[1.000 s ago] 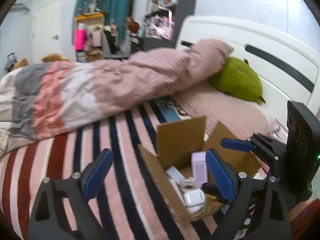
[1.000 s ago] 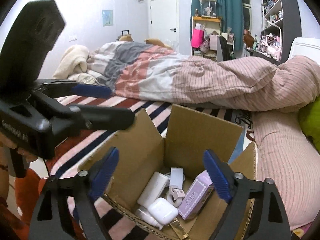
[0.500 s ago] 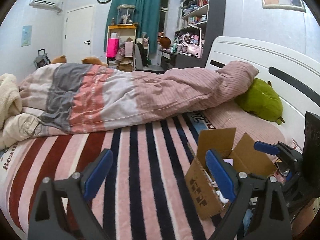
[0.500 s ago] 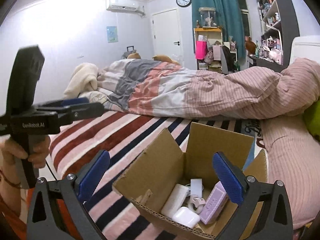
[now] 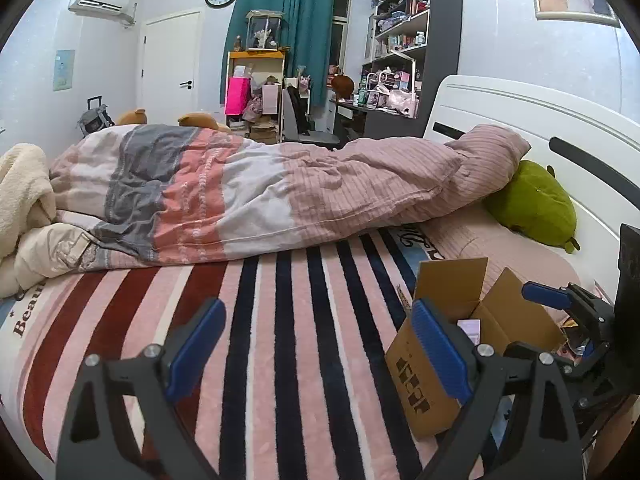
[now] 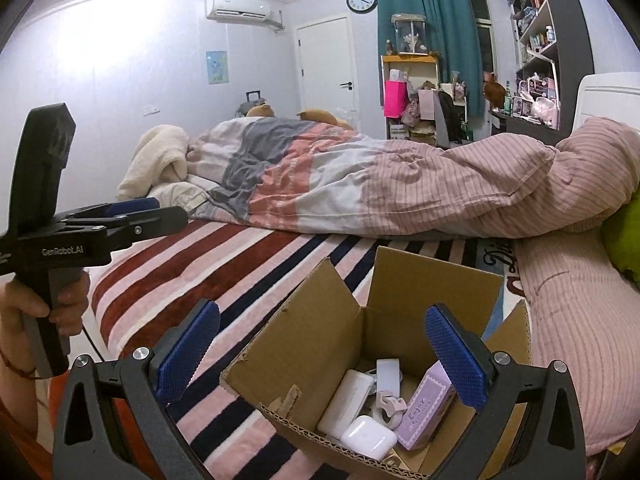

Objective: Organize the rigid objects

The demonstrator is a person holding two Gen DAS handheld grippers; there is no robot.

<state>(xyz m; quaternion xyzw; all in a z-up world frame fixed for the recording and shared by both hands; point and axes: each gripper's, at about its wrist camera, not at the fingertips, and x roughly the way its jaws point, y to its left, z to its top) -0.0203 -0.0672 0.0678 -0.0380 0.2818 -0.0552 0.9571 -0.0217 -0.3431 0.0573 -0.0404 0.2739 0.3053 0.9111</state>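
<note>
And here is the cardboard box (image 6: pixel 360 344), flaps up, sitting on the striped blanket (image 5: pixel 280 340) near the pillow end of the bed, right at the near edge. Inside it, packed close together: a white earbud case (image 6: pixel 366 437) at the front, a longer white case (image 6: pixel 346 400) leaning just behind it, a lilac box (image 6: pixel 424 412) tilted against the right wall, a small pale clip (image 6: pixel 387 407) between them, and a white card (image 6: pixel 388 374) standing at the back.

The right gripper (image 6: pixel 320 356) hangs over the box with its blue pads spread as wide as they go, having just been opening, and nothing sits between them; the box's open mouth shows below the gap.

Over to the left gripper (image 5: pixel 320 354): jaws wide too, empty, pointing out across bare stripes, with the box just beside its right pad. A hand (image 6: pixel 48 304) grips its handle at the left edge of the right wrist view.

Behind it all, a rumpled duvet (image 5: pixel 280 188) lies across the bed, and a green plush (image 5: pixel 532 204) rests against the white headboard (image 5: pixel 520 120).
</note>
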